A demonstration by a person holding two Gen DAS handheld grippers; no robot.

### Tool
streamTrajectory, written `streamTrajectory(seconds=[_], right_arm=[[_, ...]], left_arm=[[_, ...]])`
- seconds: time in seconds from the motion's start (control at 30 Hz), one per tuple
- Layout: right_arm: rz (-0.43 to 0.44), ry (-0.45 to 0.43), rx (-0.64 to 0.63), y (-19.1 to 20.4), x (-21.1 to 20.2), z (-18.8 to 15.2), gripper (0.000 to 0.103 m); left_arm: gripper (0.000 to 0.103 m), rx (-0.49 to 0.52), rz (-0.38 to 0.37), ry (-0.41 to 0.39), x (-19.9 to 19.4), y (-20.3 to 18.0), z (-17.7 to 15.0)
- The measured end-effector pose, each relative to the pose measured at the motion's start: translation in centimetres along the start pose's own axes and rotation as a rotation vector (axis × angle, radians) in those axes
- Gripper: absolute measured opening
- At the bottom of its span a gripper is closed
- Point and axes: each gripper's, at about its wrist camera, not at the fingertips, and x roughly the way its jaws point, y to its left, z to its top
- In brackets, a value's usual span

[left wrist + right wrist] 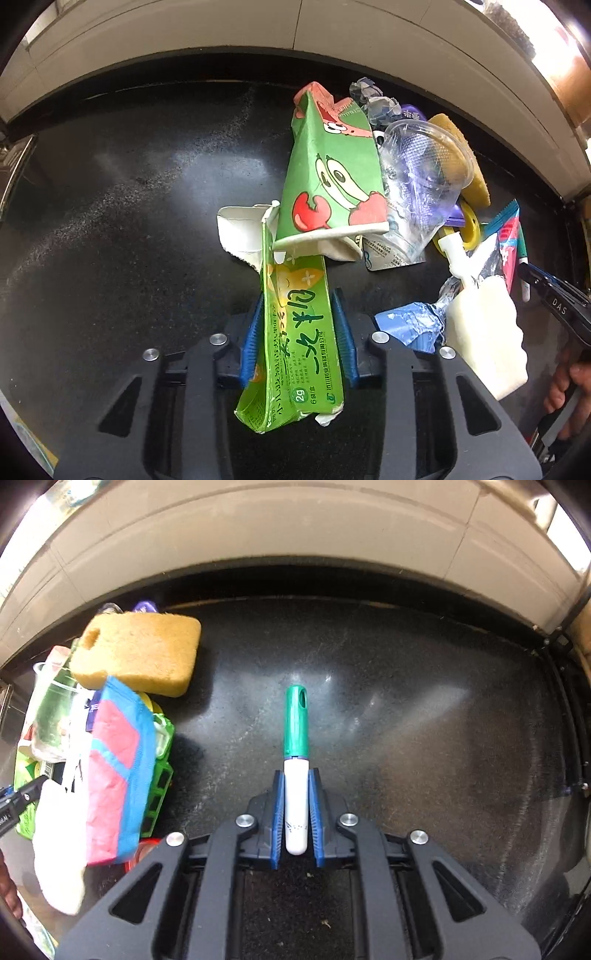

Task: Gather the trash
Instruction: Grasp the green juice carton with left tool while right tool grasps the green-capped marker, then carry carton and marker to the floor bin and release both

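My left gripper is shut on a flattened green carton, its blue pads pressing both long sides. The carton's far end lies under a squashed green cartoon paper cup in a heap of trash. My right gripper is shut on a white marker with a green cap, which points away from me over the black tabletop. In the left wrist view one finger of the right gripper shows at the right edge, by the marker.
The heap holds a clear plastic cup, a yellow sponge, a white bottle, crumpled blue foil and a pink-and-blue packet. A pale ledge runs along the table's back edge.
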Motion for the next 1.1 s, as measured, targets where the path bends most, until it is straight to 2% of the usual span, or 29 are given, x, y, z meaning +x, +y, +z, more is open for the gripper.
streamTrajectory(seconds=[0.3,0.57,0.67,0.97,1.1], right_arm=[[0.028,-0.039,-0.012,0.5,-5.1,-3.4,0.014],[0.057,-0.066,-0.027,1.9,-8.2,-6.5,0.014],[0.047,-0.066,-0.044,2.3,-8.8,-7.2,0.014],[0.068,-0.103,-0.085,3.3,-11.2,-7.8,0.014],[0.103,-0.118,-0.140,5.6,-12.4,-7.6,0.014]], left_arm=[[0.033,0.033,0.015,-0.051,-5.6,0.5,-3.8],[0.032,0.028,0.021,-0.075,-7.6,0.9,-7.7],[0.032,0.059,0.072,-0.062,-6.8,0.0,-9.1],[0.032,0.053,0.044,-0.116,-9.5,-0.1,-9.2],[0.032,0.014,0.045,-0.136,-10.8,0.7,-10.0]])
